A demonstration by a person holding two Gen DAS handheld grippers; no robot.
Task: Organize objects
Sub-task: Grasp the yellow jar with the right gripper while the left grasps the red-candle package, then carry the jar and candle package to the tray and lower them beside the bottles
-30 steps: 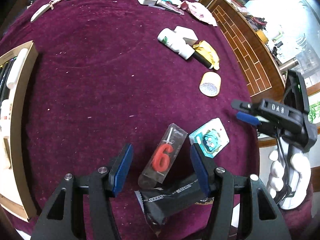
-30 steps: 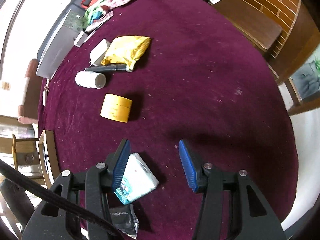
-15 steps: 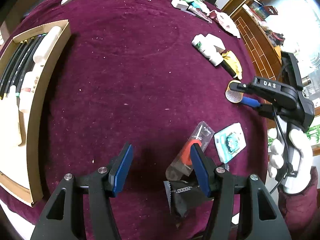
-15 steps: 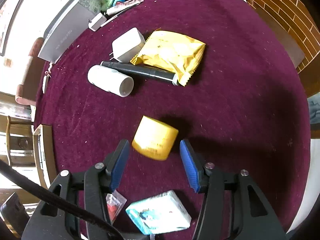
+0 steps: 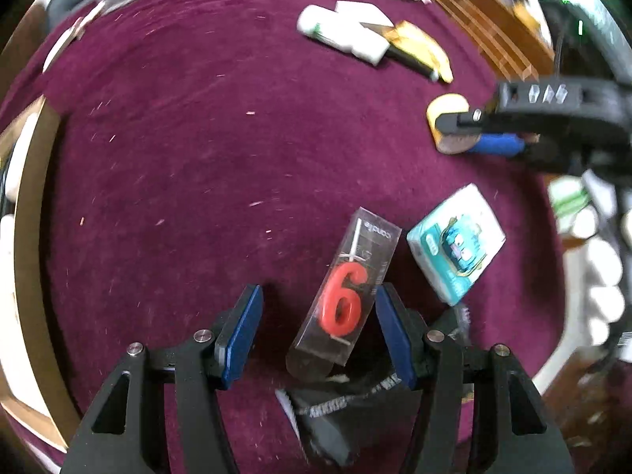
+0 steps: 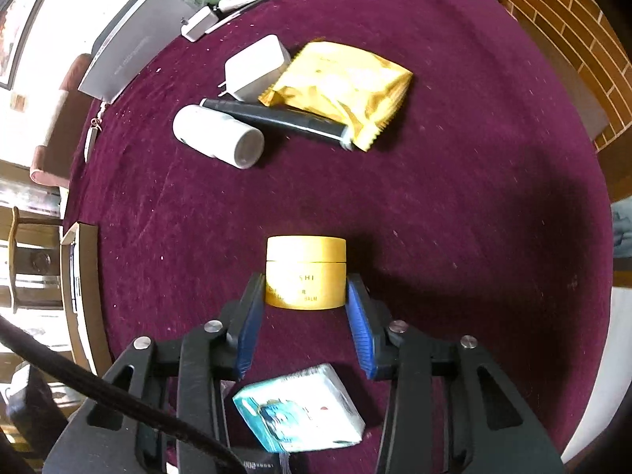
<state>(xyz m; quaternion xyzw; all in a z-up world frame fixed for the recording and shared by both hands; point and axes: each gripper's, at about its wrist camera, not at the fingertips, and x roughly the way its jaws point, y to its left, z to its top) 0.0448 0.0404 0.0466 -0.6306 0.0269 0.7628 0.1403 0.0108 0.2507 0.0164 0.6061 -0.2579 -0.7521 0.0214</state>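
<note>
The left tool (image 5: 318, 331) hangs released over the candle box (image 5: 345, 292), which has returned between its blue pads from half a second ago. Farther right on the desk (image 6: 454, 217), the right tool (image 6: 306, 300) has closed from straddling onto the yellow jar (image 6: 306, 272), apparently ready for lifting.

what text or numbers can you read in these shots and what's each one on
"6": red candle in the clear candle box.
"SHI" and "BALM": partial words on the yellow jar between the right claw pads; the rest is blurred.
Black packet, grey laptop, tissue pack: print too blurred to read.
</note>
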